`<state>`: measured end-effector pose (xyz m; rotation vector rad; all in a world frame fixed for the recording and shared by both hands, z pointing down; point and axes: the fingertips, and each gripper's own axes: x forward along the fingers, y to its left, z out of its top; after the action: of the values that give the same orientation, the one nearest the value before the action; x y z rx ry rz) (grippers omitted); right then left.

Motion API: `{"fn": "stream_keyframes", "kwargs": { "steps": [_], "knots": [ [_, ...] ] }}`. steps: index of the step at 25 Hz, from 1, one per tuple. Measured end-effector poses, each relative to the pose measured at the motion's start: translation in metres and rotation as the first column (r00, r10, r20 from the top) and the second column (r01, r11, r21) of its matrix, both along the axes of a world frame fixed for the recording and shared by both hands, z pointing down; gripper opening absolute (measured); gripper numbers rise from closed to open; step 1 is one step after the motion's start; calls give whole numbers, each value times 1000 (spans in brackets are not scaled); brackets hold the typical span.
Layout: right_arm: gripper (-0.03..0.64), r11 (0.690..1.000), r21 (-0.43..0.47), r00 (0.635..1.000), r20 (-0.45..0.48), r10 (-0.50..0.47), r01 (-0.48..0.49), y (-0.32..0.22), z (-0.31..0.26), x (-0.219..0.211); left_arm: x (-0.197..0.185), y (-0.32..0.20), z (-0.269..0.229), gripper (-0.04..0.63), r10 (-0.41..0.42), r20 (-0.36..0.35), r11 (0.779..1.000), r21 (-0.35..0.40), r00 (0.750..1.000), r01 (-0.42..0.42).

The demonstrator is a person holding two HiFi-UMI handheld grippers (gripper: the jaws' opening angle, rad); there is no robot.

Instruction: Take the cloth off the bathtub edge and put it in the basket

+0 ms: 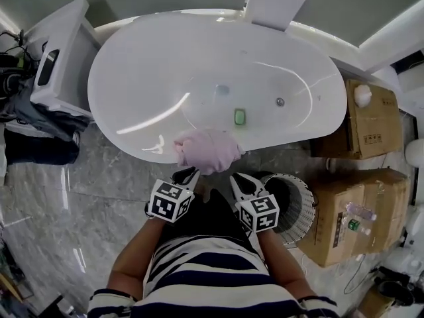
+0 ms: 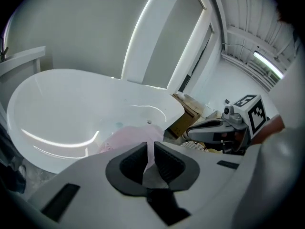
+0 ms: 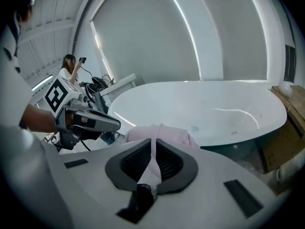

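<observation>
Left hand-held gripper (image 1: 187,175) and right hand-held gripper (image 1: 240,181) both clench the cloth (image 1: 207,150) on the tub (image 1: 132,78) edge. Basket (image 1: 301,207) and boxes (image 1: 361,211) stand at right on marble floor (image 1: 99,191).

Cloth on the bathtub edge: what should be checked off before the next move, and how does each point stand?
1. Jaws of left gripper shut on cloth: ok.
2. Jaws of right gripper shut on cloth: ok.
3. Cloth clear of the bathtub rim: not ok, it lies over the rim.
4. Open top of basket within reach: probably ok, it stands on the floor beside the right gripper.
5. Way from cloth to basket free: ok, nothing shows between them.
6. Inside of basket empty: cannot tell.
</observation>
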<state>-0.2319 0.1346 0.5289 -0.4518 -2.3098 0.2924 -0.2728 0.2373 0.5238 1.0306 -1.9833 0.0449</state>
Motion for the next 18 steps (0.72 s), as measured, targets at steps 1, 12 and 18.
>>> {"fn": "stream_keyframes", "kwargs": {
  "steps": [1, 12, 18],
  "knots": [
    [28, 1000, 3, 1000, -8, 7, -7, -1, 5, -6, -7, 0, 3, 49, -8, -7, 1000, 4, 1000, 8],
    [85, 997, 40, 995, -71, 66, -63, -3, 46, -54, -40, 0, 34, 52, 69, -31, 993, -90, 997, -71],
    [228, 995, 56, 989, -114, 93, -87, -5, 66, -64, -45, 1, 50, 134, 86, -57, 987, -129, 995, -93]
  ]
}}
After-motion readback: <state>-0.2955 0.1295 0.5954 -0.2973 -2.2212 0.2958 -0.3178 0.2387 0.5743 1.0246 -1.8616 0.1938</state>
